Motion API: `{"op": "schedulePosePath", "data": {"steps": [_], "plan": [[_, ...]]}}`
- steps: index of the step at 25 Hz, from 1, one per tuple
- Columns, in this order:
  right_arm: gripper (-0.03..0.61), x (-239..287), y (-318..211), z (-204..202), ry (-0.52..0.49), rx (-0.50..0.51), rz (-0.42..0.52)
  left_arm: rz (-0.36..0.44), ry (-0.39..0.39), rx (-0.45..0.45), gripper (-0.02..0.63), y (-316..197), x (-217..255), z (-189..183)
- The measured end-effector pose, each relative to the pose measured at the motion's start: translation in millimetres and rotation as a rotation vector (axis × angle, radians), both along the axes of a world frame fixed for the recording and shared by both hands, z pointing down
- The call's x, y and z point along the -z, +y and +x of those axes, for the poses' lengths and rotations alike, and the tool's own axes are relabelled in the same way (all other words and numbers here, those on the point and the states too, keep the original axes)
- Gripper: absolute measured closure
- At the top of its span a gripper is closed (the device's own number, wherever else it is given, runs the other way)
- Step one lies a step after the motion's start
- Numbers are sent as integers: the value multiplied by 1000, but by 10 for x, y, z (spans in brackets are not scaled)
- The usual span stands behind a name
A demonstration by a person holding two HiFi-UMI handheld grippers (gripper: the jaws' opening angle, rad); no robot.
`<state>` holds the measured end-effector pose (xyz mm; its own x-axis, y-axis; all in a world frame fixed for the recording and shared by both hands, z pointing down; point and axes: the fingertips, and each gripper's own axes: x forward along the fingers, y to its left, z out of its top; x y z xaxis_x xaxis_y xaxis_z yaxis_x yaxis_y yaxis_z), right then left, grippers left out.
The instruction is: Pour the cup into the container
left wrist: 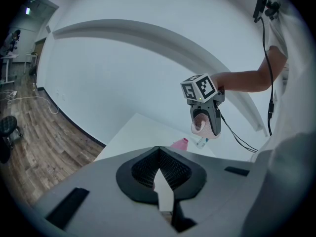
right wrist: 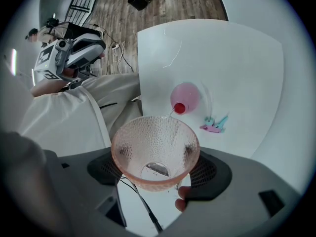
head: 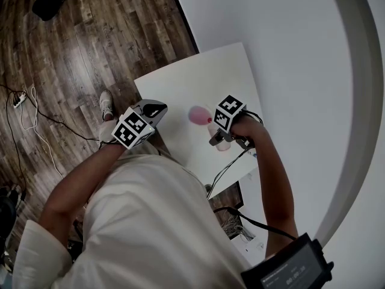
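Pink dimpled glass cup (right wrist: 155,149) in right claw (right wrist: 155,171), tilted toward pink round container (right wrist: 186,96) on white desk (right wrist: 237,58); left claw (left wrist: 158,154) closed, empty.

White table (head: 180,89), wooden floor (head: 90,41), white wall (head: 271,17)

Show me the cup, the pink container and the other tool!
cup (right wrist: 157,143), right gripper view, on its bumpy inside wall.
pink container (right wrist: 190,94), right gripper view, on its round body.
left tool (left wrist: 159,152), left gripper view, where its two jaw tips meet.
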<state>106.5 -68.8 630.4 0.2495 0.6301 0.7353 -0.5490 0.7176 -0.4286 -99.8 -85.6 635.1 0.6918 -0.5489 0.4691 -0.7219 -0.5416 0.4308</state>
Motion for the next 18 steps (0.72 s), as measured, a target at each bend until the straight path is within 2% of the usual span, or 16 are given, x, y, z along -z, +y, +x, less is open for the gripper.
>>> {"op": "schedulePosePath", "data": {"steps": [18], "plan": [[198,-55,-18,6,37,30,-26,-4,6,4,604,-8,-7,-25]]}}
